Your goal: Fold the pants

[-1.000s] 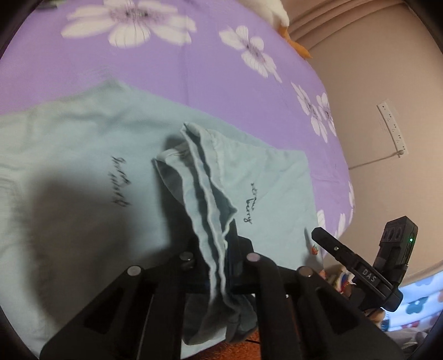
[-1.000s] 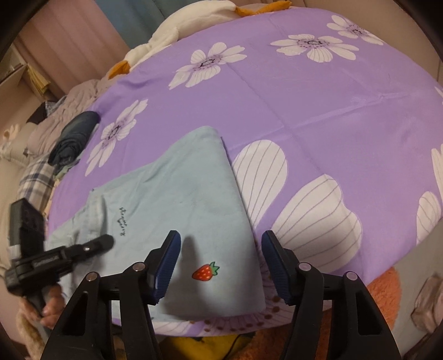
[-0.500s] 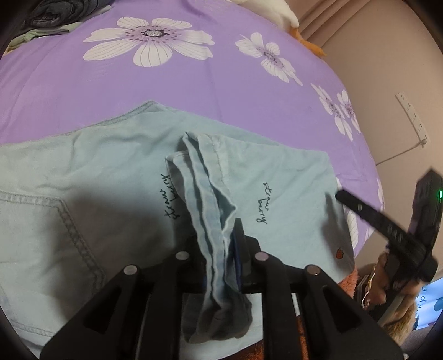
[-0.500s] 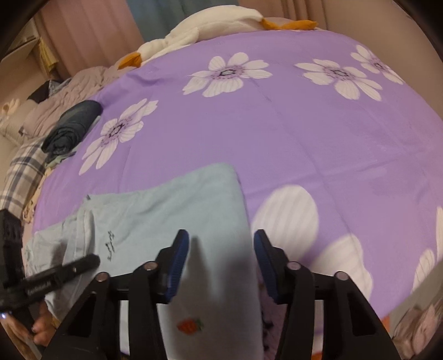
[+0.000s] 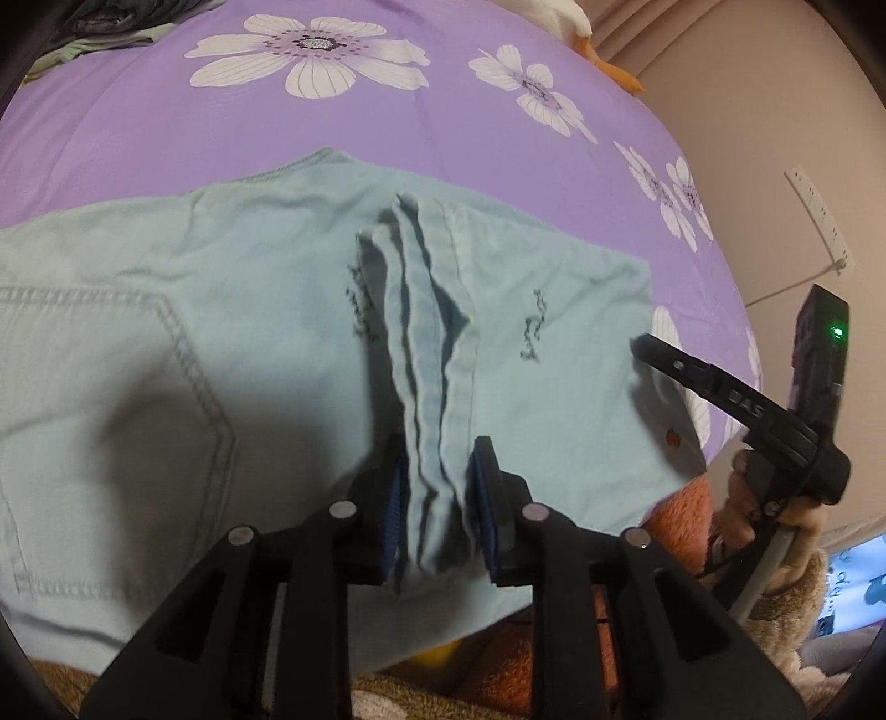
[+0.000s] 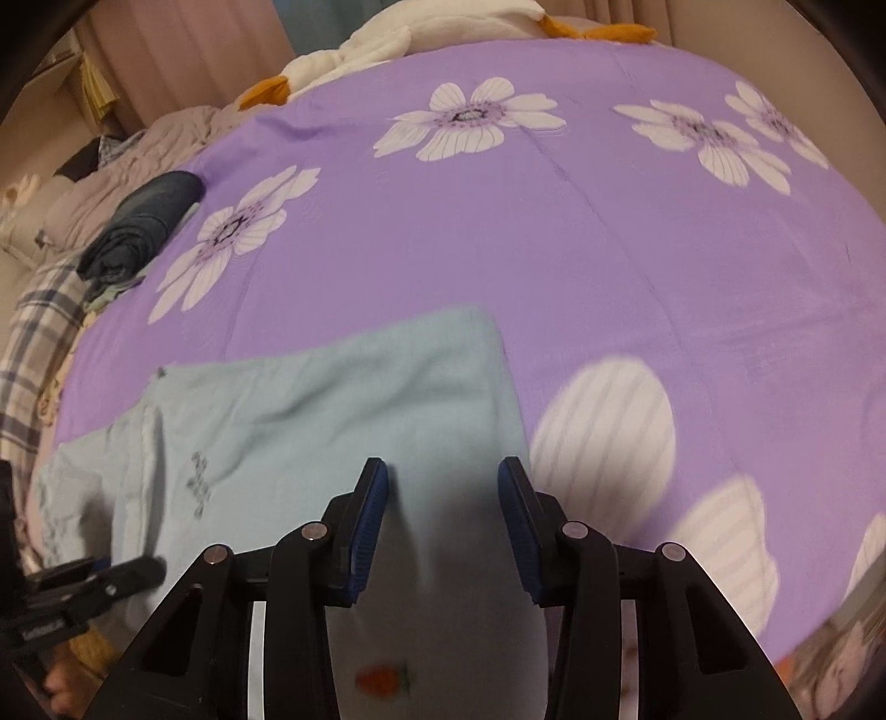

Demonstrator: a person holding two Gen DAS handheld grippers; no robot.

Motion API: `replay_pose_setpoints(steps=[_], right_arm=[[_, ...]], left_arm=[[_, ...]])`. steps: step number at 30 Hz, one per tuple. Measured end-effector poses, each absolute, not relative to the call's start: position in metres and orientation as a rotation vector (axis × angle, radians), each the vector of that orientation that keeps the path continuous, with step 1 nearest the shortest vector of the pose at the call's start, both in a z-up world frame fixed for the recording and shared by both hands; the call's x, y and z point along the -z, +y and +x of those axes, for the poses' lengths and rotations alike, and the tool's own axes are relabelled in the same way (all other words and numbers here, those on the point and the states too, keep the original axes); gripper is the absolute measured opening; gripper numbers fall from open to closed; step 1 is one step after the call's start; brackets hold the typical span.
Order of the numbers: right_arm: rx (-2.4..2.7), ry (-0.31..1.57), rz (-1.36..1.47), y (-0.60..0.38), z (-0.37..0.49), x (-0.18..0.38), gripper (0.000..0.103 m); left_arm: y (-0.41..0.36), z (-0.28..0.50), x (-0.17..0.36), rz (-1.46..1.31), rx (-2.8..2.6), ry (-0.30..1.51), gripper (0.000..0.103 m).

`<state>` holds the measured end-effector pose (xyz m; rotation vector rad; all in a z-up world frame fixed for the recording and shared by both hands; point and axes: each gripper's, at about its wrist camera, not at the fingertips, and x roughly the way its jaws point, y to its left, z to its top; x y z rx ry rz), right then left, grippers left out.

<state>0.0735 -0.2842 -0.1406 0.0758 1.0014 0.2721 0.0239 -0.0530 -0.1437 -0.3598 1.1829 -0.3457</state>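
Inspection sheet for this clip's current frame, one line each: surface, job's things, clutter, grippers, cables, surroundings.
Surface: purple floral bedspread.
Job's things: light blue pants spread near the bed's edge, a bunched fold raised at the middle.
Clutter: rolled dark garment and plaid fabric at the far side.
Grippers: left gripper jaws opening, the fold between them; right gripper open over the pant leg.
Cables: white cord from a wall power strip.
Surroundings: white plush duck, curtains behind.
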Motion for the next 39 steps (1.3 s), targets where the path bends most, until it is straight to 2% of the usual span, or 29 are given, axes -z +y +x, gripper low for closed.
replay_pose_setpoints(steps=[13,39], right_arm=[[-0.229,1.01,0.046,-0.305,0.017,0.148,0.045],[-0.205,1.015,0.101,-0.304,0.019,0.153,0.047]], left_arm=[[-0.05,0.004,0.147,-0.377,0.311,1.177,0.027],[-0.043,0.002,0.151,-0.469,0.312,1.164,0.028]])
